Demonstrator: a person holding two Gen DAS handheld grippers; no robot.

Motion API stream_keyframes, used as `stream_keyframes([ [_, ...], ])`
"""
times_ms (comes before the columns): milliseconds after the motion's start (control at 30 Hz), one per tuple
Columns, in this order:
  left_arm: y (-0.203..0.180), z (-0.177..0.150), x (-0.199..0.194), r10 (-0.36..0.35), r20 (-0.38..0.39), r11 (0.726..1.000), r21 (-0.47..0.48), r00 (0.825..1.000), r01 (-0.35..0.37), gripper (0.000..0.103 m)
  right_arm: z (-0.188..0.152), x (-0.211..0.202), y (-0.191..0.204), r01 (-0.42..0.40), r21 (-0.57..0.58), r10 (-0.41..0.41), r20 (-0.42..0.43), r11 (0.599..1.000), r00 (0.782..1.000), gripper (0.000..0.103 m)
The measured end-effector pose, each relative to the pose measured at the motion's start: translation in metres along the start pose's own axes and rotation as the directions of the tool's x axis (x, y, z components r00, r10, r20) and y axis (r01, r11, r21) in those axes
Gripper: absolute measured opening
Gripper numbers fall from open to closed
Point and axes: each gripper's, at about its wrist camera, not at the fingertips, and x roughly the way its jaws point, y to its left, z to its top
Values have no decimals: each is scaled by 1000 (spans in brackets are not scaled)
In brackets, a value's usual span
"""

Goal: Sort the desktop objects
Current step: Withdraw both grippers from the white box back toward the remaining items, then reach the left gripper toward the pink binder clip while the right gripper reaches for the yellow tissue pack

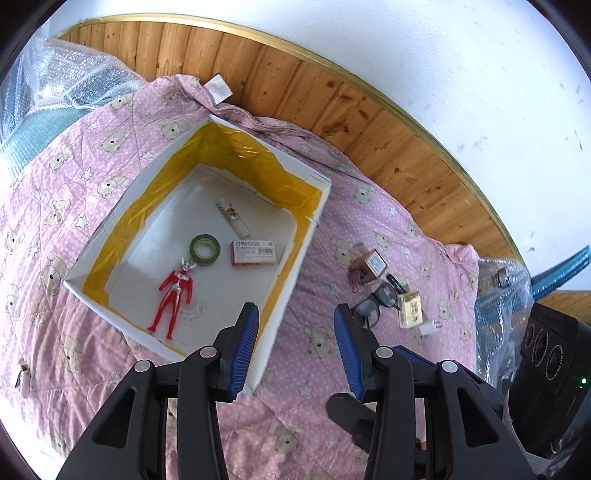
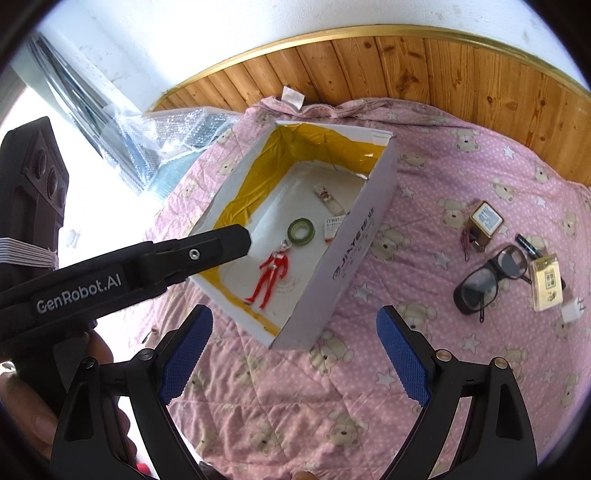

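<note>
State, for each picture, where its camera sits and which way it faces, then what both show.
Left wrist: on the left gripper, open, looking down over the box corner; only its fingers show.
Right wrist: on the right gripper, open, looking down at the blanket; the left gripper and a hand show.
Shared: box, red figure, glasses.

a pink quilt printed with teddy bears and white stars is lying spread over the whole work surface, its edge bunching up near the back where a white label is sticking out. behind it, knotty wooden panelling with a gold trim strip is running along below a white wall. crumpled bubble wrap is sitting at the far left of the quilt, and more is showing at the right edge.
</note>
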Motion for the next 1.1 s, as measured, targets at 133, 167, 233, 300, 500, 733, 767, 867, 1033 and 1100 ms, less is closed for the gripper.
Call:
stream_keyframes([
  [133, -11, -11, 0, 5, -15, 1000, 15, 1000, -5, 44, -11, -5, -5, -9, 15, 9, 0, 1000, 1000, 92],
  [167, -13, -13, 1, 6, -19, 1000, 15, 1000, -6, 44, -13, -5, -8, -8, 21, 8, -2, 1000, 1000, 92],
  [233, -18, -18, 3, 10, -27, 1000, 17, 1000, -9, 44, -18, -8, -13, -11, 34, 11, -4, 999, 1000, 92],
  [300, -22, -21, 6, 9, -35, 1000, 20, 999, -8, 44, -23, -13, -20, -8, 41, 8, -1, 999, 1000, 92],
  [500, -48, -34, 21, 1, -76, 999, 50, 997, 3, 44, -36, -27, -46, -1, 80, 0, 12, 997, 1000, 92],
  [733, -81, -48, 44, -9, -123, 995, 97, 992, 21, 44, -51, -44, -85, 34, 149, -38, 23, 988, 999, 92],
  [767, -86, -49, 47, -11, -127, 994, 103, 992, 24, 44, -52, -45, -89, 38, 155, -42, 25, 987, 999, 92],
  [867, -100, -50, 57, -16, -142, 992, 125, 990, 34, 44, -58, -53, -109, 55, 195, -63, 34, 979, 997, 92],
  [1033, -124, -52, 73, -10, -165, 983, 179, 986, 40, 44, -64, -59, -138, 71, 257, -84, 40, 964, 996, 92],
  [1100, -130, -51, 77, -7, -170, 981, 190, 985, 40, 44, -64, -60, -148, 73, 274, -87, 39, 959, 995, 92],
])
